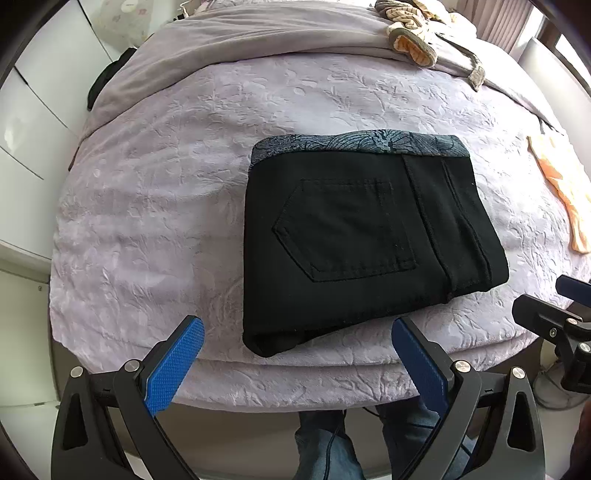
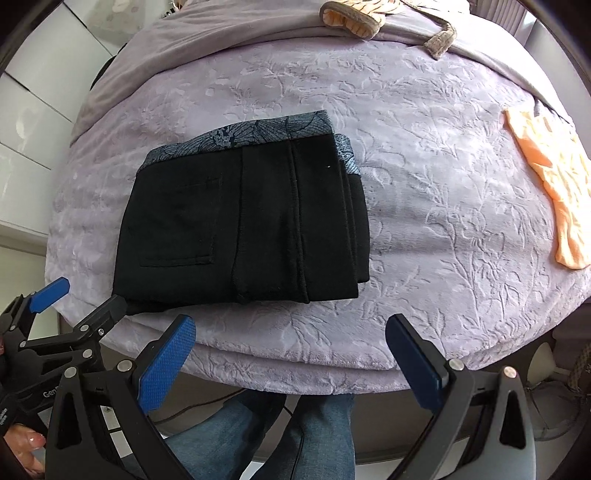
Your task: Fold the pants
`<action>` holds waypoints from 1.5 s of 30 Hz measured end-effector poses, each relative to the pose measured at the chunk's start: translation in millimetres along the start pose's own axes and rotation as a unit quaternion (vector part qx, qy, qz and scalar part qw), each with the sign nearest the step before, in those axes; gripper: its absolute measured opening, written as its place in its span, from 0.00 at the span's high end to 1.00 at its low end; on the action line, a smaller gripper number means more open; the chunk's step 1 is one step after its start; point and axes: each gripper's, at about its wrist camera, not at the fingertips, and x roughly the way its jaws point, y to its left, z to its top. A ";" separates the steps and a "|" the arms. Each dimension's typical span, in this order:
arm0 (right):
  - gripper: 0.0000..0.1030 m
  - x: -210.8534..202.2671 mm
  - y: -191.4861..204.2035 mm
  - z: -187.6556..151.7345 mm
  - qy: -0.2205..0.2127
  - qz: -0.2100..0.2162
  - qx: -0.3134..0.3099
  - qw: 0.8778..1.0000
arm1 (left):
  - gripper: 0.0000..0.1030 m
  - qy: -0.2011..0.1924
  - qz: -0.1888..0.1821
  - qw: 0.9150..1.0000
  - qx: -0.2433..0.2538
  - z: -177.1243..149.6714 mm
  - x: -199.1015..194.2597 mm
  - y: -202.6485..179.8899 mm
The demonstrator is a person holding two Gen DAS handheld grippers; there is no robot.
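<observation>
Black pants (image 1: 362,236) with a blue-grey patterned waistband lie folded into a compact rectangle on the lilac bedspread (image 1: 155,192), back pocket facing up. My left gripper (image 1: 299,354) hovers open over the bed's near edge, just short of the pants, holding nothing. In the right wrist view the same folded pants (image 2: 243,225) lie left of centre. My right gripper (image 2: 291,350) is open and empty too, near the front edge and clear of the fabric. The left gripper (image 2: 77,299) shows at the lower left of the right wrist view, and part of the right gripper's body appears at the left wrist view's right edge.
An orange garment (image 2: 554,184) lies at the bed's right side. A rumpled grey blanket (image 1: 258,33) and a beige-orange cloth (image 1: 410,33) sit at the far end. White cabinets (image 1: 33,129) stand on the left. A person's legs in jeans (image 2: 258,435) are below the bed edge.
</observation>
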 end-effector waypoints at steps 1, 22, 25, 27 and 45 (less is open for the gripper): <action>0.00 -0.1 -0.9 -0.6 0.000 0.000 0.002 1.000 | 0.01 0.000 0.000 1.000 0.001 -0.5 -0.2 -0.6; 0.00 -4.7 5.0 -2.7 -0.013 -0.024 -0.007 1.000 | 0.01 0.001 0.015 1.000 0.022 -0.9 -0.5 -7.9; 0.00 -4.1 6.1 -1.1 -0.013 -0.029 -0.013 0.999 | 0.01 0.004 0.015 1.000 0.021 -1.0 0.5 -7.8; 0.00 -3.1 7.8 -0.3 -0.012 -0.033 -0.016 0.999 | 0.01 0.005 0.016 1.000 0.020 -1.0 0.8 -6.9; 0.00 1.2 14.6 7.1 -0.008 -0.039 -0.025 0.999 | 0.01 0.007 0.019 1.000 0.024 0.1 4.2 -2.1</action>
